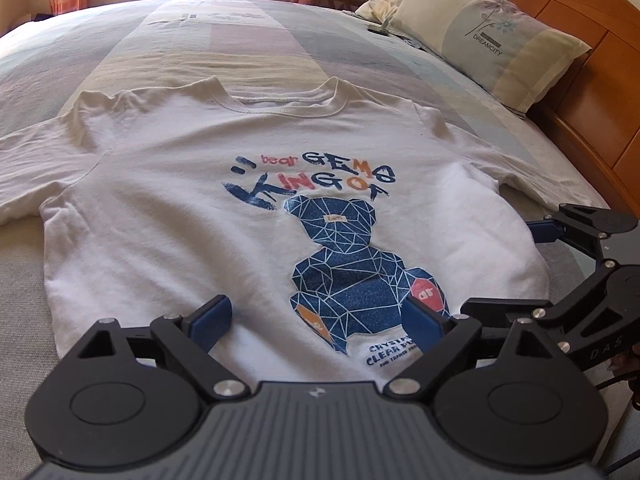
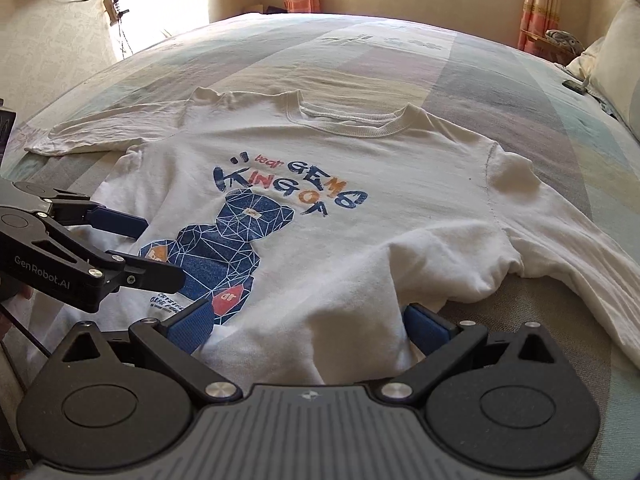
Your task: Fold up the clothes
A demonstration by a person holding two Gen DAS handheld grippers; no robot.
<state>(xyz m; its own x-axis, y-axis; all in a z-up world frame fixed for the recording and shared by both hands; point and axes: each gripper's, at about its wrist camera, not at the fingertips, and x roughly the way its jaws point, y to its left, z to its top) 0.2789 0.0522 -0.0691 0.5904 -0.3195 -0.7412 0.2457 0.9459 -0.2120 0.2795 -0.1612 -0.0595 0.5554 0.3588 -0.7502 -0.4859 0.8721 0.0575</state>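
The bed [image 1: 248, 40] carries a white shirt [image 1: 168, 208], print up, spread nearly flat with both sleeves out; only the near right side is bunched. No fold is made yet, so the whole job seems ahead. The left gripper [image 1: 316, 320] hovers over the hem, its fingers wide and empty. The right gripper [image 2: 308, 320] straddles the bunched hem, fingers wide, not pinching cloth.

The white shirt [image 1: 168, 216]'s near hem hides behind both grippers' bodies; its left sleeve runs off the left wrist picture's edge.
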